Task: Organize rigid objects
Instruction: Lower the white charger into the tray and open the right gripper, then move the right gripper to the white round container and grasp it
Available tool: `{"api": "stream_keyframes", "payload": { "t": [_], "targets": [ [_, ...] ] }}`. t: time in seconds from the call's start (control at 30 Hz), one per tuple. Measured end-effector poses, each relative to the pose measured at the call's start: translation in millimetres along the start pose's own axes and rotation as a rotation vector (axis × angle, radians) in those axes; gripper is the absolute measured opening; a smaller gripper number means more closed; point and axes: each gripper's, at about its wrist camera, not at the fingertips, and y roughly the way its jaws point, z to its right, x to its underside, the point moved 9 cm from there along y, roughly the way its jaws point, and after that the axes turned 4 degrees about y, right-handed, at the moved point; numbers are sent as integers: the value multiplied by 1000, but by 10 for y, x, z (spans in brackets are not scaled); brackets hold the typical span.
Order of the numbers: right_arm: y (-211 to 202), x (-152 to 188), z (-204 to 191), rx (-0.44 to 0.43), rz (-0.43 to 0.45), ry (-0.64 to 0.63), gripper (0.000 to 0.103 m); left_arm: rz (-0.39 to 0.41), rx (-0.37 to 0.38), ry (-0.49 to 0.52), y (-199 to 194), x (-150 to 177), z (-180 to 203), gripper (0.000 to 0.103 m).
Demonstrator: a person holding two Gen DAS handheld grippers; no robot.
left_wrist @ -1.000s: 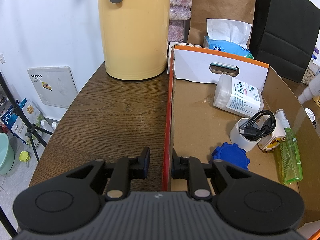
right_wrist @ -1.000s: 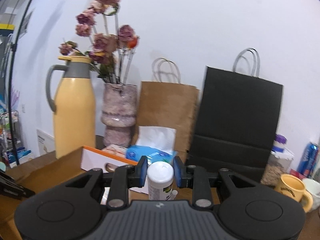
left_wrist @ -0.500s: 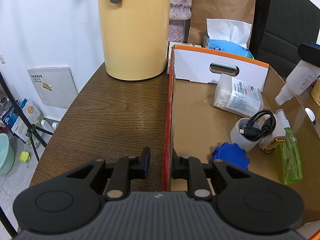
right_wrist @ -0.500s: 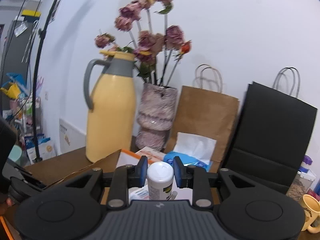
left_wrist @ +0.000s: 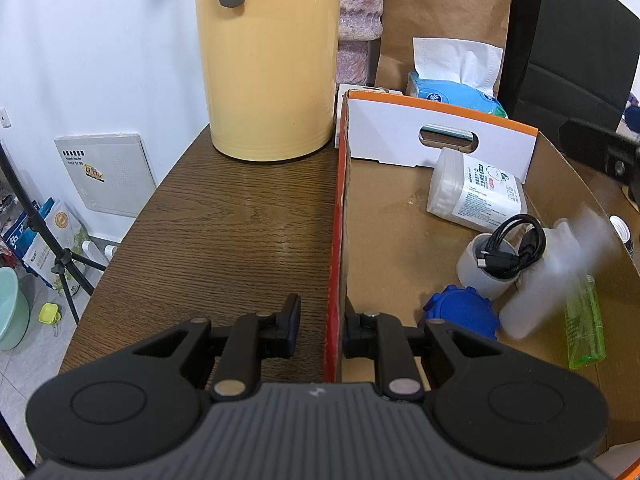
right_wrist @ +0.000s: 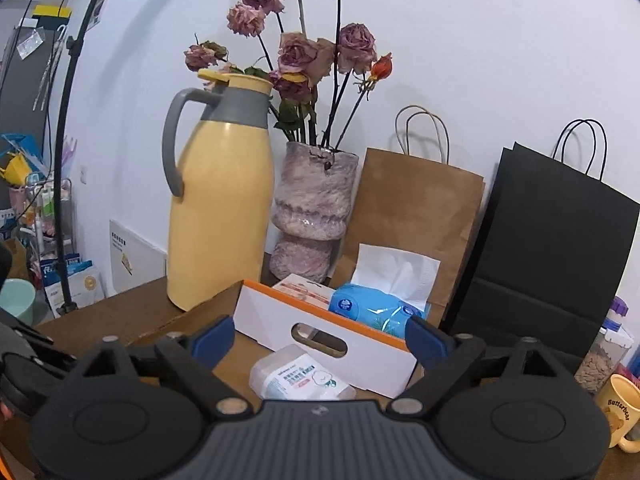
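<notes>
In box [left_wrist: 384, 216], white bottle [left_wrist: 556, 276] blurred, tilted.

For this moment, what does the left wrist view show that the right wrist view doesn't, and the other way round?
Only the left wrist view: the left gripper clamped on the cardboard box's side wall, plus the box contents: blue lid, green bottle, cable coil, and a blurred white bottle dropping in.

Only the right wrist view: the right gripper, its jaws just opened with nothing between them, the dried flowers, a yellow mug.

Both: yellow jug, tissue pack, labelled white container.
</notes>
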Motion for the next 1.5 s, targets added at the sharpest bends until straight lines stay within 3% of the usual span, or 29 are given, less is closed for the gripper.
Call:
{"api": "stream_keyframes", "payload": {
  "t": [0.13, 0.73, 1.03, 1.2, 1.5],
  "targets": [
    [9, 56, 49, 2, -15, 19, 101, 0, 0, 0, 0, 0, 0, 20],
    [-63, 112, 219, 13, -7, 48, 103, 0, 0, 1, 3, -1, -3, 20],
    [-266, 234, 1006, 161, 12, 147, 103, 0, 1, 0, 1, 1, 1, 20],
    [-273, 514, 1415, 272, -21, 184, 103, 0, 1, 0, 3, 0, 0, 20],
    [-97, 1082, 1817, 351, -76, 267, 103, 1, 1, 2, -3, 3, -1, 20]
  ]
}}
